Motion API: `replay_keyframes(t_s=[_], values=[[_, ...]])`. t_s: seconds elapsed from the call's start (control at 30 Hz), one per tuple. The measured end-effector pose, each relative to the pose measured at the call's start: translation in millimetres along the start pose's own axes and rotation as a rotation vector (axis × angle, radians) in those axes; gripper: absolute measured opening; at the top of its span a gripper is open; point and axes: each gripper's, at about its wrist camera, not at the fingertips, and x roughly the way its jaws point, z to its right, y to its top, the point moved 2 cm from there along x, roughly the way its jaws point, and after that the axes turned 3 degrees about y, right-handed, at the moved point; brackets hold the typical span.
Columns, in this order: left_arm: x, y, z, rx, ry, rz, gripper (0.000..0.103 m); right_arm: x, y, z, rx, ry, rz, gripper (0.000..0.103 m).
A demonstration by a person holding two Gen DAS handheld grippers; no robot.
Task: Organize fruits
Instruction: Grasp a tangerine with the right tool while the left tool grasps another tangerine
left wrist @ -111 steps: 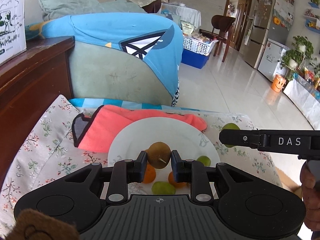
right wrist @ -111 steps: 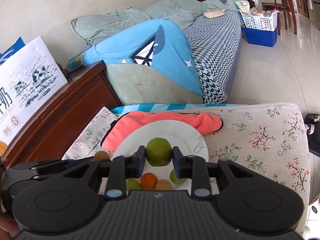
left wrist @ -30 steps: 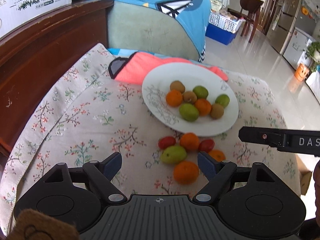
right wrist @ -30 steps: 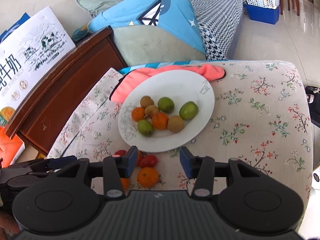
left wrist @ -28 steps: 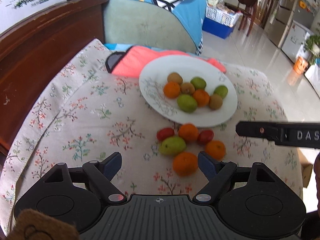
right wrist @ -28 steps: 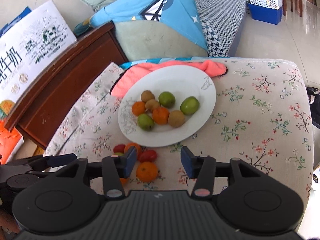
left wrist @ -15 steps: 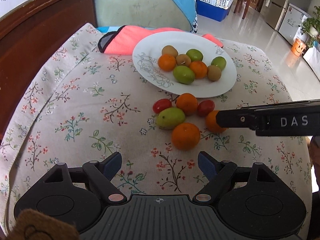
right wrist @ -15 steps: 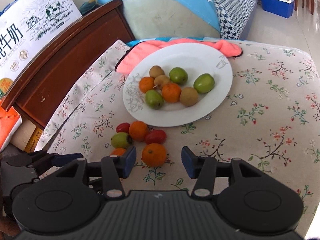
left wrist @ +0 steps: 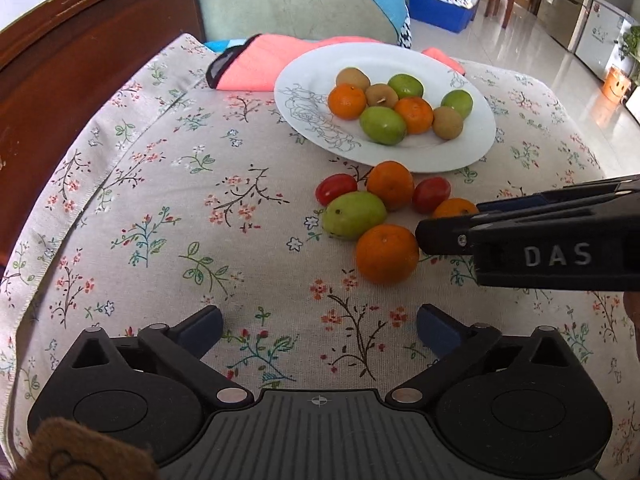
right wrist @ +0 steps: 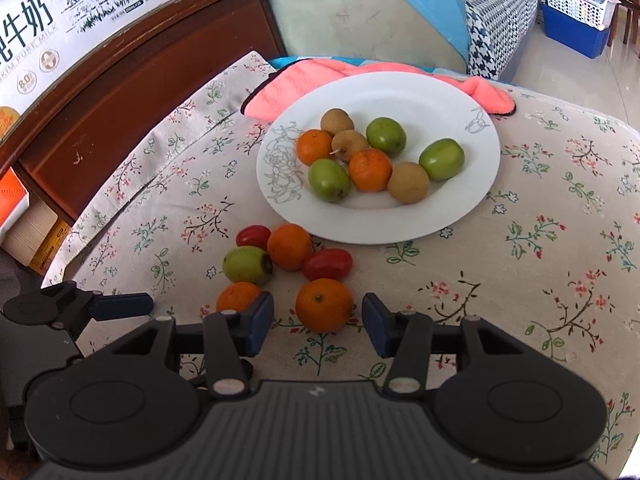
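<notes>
A white plate [left wrist: 476, 140] [right wrist: 472, 208] on the floral cloth holds several oranges, green fruits and brown fruits. In front of it lie loose fruits: three oranges, a green fruit [left wrist: 354, 214] [right wrist: 247, 265] and two red tomatoes [left wrist: 335, 188] [right wrist: 327, 264]. My right gripper [right wrist: 318, 322] is open and empty, its fingers on either side of the nearest orange [right wrist: 324, 305], and it shows from the side in the left wrist view [left wrist: 440, 232]. My left gripper [left wrist: 320, 330] is wide open and empty, short of an orange [left wrist: 387, 254].
A pink cloth [left wrist: 264, 64] [right wrist: 304, 80] lies behind the plate. A dark wooden cabinet [right wrist: 120, 80] with a milk carton box [right wrist: 60, 12] stands at the left. A sofa with a blue cover [right wrist: 400, 4] is behind. The cushion's edge drops to the floor at the right.
Both grippers let go of their fruits on the plate, drew back and came down low over the cloth. The right gripper has closed in around the nearest loose orange.
</notes>
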Motion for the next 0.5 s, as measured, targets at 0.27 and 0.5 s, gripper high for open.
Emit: replay_keyframes(t_s=[0.27,0.5], values=[[-0.2,0.0,0.9,-0.014,0.010,0.002,0.103,2.8,-1.8,-4.2,-0.061,-0.040,0.010,0.035],[-1.2,5.2,3.2,-0.035,-0.008,-0.032,0.103,-4.9,-1.4,2.3,-0.052,-0.034,0.018,0.032]])
